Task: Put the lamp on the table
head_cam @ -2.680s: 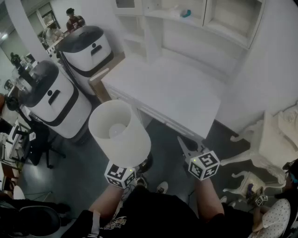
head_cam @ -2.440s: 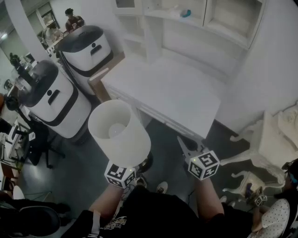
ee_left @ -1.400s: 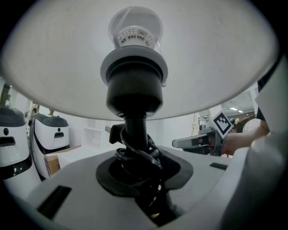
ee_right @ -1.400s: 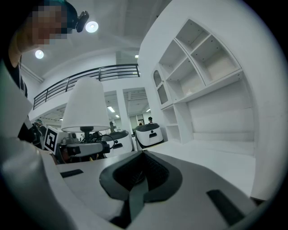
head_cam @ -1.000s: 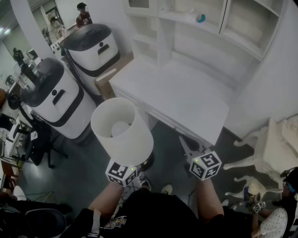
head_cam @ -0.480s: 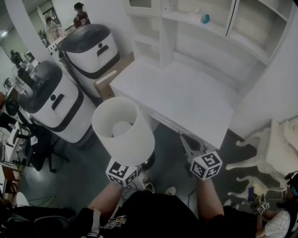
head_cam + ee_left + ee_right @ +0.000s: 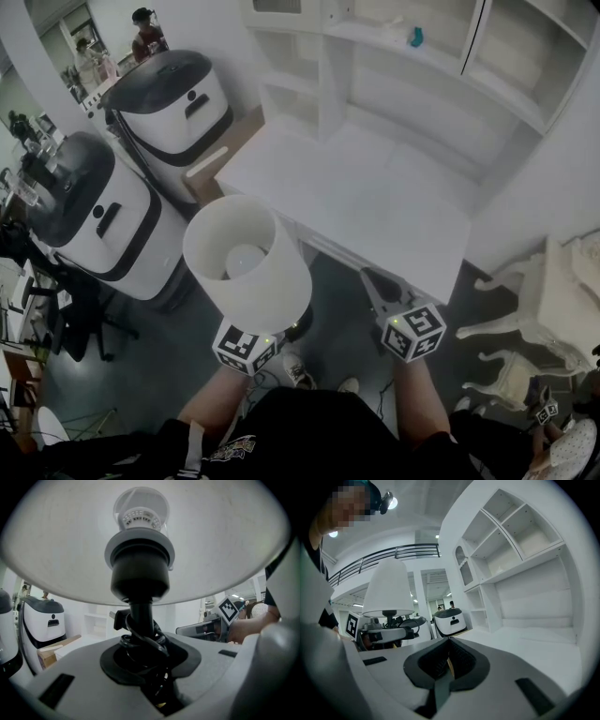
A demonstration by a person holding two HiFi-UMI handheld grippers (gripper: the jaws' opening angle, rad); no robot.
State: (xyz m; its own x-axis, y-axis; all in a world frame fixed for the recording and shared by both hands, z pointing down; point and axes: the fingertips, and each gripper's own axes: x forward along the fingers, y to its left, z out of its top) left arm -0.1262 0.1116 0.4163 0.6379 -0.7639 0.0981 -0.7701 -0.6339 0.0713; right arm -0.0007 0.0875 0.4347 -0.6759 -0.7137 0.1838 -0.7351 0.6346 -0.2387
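Black stem of the lamp runs up the middle of the left gripper view. The left gripper pinches that stem low down, where a black cord is wound round it. The white shade fills the upper frame, with the bulb at top centre. At centre right is the right gripper, and at far left a white-and-black machine.

In the right gripper view, the right gripper's jaws at bottom centre are pressed together with nothing between them. The lamp stands upright at centre left, clamped in the left gripper. The white desk top spreads across the right, with open shelves above it at upper right.

In the head view, the lamp sits at centre left, shade mouth up, over the dark floor and just short of the desk's near edge, not on it. The desk fills the upper centre. The right gripper is at lower right of centre, apart from the lamp. A cardboard box lies beside the desk's left end.
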